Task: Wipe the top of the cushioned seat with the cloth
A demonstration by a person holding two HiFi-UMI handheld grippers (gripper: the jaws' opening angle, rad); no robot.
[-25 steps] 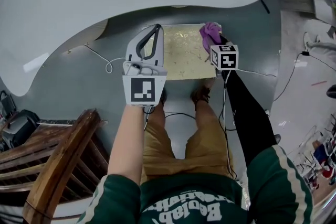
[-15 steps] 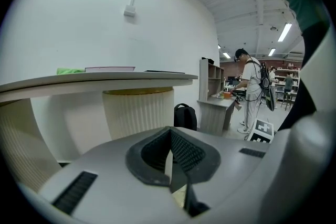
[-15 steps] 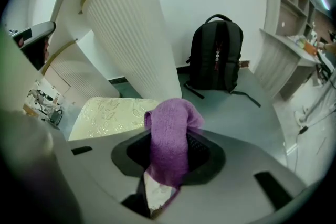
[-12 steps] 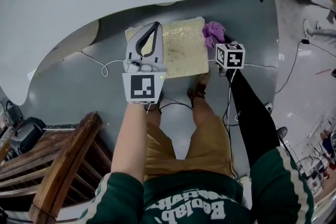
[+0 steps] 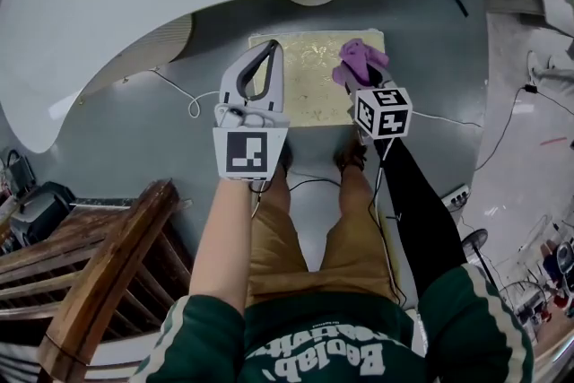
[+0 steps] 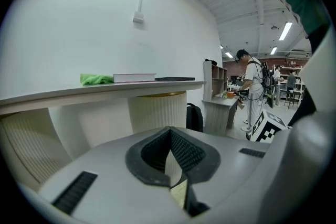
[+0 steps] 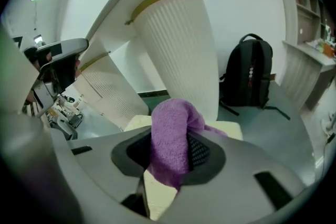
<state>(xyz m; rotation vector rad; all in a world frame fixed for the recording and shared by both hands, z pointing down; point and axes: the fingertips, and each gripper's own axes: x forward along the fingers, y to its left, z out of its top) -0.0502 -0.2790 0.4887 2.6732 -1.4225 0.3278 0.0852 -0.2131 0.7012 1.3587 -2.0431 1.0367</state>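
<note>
head view, right gripper (image 5: 358, 78) clamping purple cloth (image 5: 362, 57) above cushioned seat (image 5: 314, 96)

My left gripper (image 5: 268, 47) hid the left edge of the seat (image 5: 316, 96) from me, the cloth (image 5: 357, 61) its far right corner; the chair (image 5: 99, 282) was cut off at the frame's edge

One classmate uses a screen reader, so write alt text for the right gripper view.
The right gripper is shut on a bunched purple cloth, with the pale cushioned seat showing below and behind it. Further back stand a white ribbed table pedestal and a black backpack on the floor.
</note>
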